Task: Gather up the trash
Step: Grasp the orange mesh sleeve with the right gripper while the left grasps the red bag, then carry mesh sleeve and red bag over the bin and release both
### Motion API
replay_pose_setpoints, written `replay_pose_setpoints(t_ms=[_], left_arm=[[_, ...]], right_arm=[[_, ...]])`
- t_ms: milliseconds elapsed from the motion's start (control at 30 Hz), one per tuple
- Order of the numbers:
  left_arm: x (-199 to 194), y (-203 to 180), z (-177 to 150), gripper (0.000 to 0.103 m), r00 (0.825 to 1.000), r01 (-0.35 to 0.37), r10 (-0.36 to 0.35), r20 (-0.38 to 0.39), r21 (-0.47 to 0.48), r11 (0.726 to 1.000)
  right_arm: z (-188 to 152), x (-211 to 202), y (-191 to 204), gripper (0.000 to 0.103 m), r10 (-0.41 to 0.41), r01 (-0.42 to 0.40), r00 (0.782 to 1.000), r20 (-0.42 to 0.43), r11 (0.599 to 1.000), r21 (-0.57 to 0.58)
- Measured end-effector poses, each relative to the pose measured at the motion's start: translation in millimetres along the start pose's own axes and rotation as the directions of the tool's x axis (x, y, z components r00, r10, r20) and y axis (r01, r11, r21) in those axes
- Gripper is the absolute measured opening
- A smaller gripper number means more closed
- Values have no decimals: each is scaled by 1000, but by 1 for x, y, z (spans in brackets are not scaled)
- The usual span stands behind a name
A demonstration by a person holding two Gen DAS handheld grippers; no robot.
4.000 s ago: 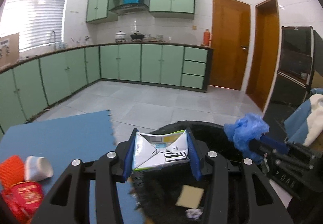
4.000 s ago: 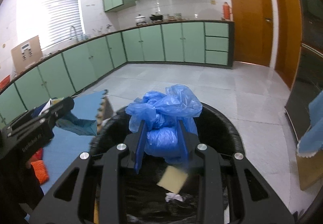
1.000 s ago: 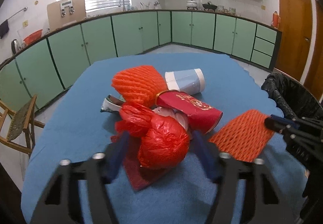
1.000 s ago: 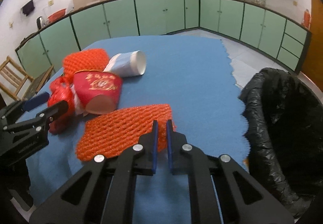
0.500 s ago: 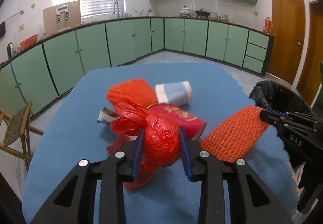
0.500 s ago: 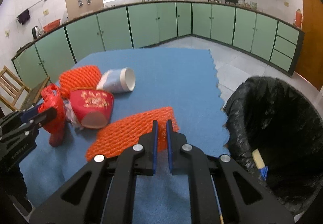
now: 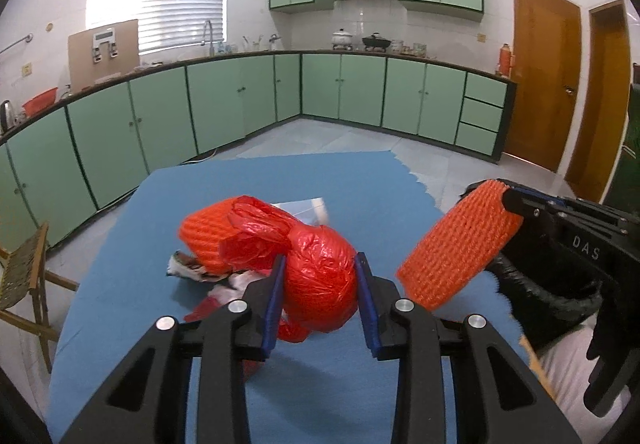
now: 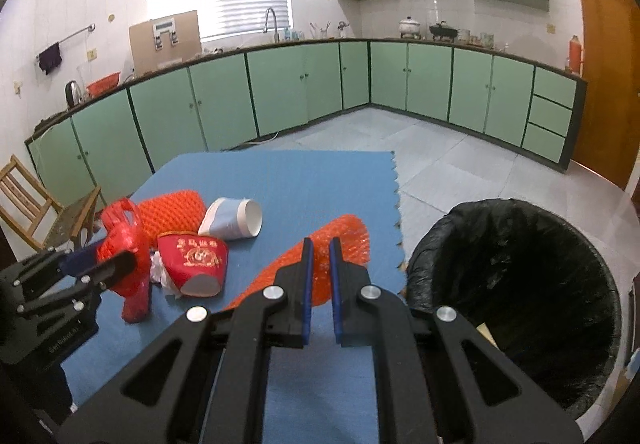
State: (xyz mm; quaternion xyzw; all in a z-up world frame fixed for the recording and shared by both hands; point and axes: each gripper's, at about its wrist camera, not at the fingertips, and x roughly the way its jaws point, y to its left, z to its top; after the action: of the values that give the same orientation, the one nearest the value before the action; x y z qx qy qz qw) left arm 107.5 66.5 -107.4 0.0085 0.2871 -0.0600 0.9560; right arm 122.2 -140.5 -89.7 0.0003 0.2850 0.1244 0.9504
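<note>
My left gripper (image 7: 320, 276) is shut on a knotted red plastic bag (image 7: 316, 276), lifted off the blue table mat (image 7: 240, 384); the same red plastic bag (image 8: 128, 244) shows at the left of the right wrist view. My right gripper (image 8: 320, 260) is shut on an orange foam net sleeve (image 8: 340, 240), which hangs above the mat; this orange foam net sleeve (image 7: 460, 244) appears at the right in the left wrist view. A black-lined trash bin (image 8: 516, 284) stands beside the mat's right edge.
On the mat lie a red paper cup (image 8: 196, 260), a white and blue paper cup (image 8: 236, 222), another orange foam net (image 8: 172, 212) and crumpled scraps. A wooden chair (image 8: 36, 204) stands left of the table. Green kitchen cabinets (image 7: 340, 96) line the far walls.
The left gripper closed on the red bag and raised it off the mat. The right gripper lifted the orange net sleeve, which lay flat a second ago. Both views tilted upward.
</note>
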Motion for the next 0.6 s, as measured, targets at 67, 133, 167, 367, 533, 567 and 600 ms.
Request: replay_pose_setpoints(t_ms=[67,133,167,367,533,567,600], left_arm=[[-1,-6,3,33,1000,21,-21,3,5,1000],[-1,-15,6,33,999,43,-43,8,13,999],[-1,-18,7,33,999,50,-50,11,16,999],[0,-39,20,33,994,102,-103,29,37,994],[2,-59,28,33,988,144,-147,47,60,988],[3,-63,30,33,987,153,-156,48,65,986],[5,-66,32,33,986,159,-162,48,69,985]], right_arm=[[2,-6,-5,7,-4,4,1000,11,1000,8],[4,-12,-10,7,-16,15,1000,21,1000,11],[5,-16,-12,7,-24,23,999,28,1000,11],[10,-32,-29,7,-63,61,997,55,998,32],[14,-45,-44,7,-104,101,992,77,994,44],[14,-47,-47,7,-112,108,990,81,993,47],[14,-50,-51,7,-124,120,989,85,992,49]])
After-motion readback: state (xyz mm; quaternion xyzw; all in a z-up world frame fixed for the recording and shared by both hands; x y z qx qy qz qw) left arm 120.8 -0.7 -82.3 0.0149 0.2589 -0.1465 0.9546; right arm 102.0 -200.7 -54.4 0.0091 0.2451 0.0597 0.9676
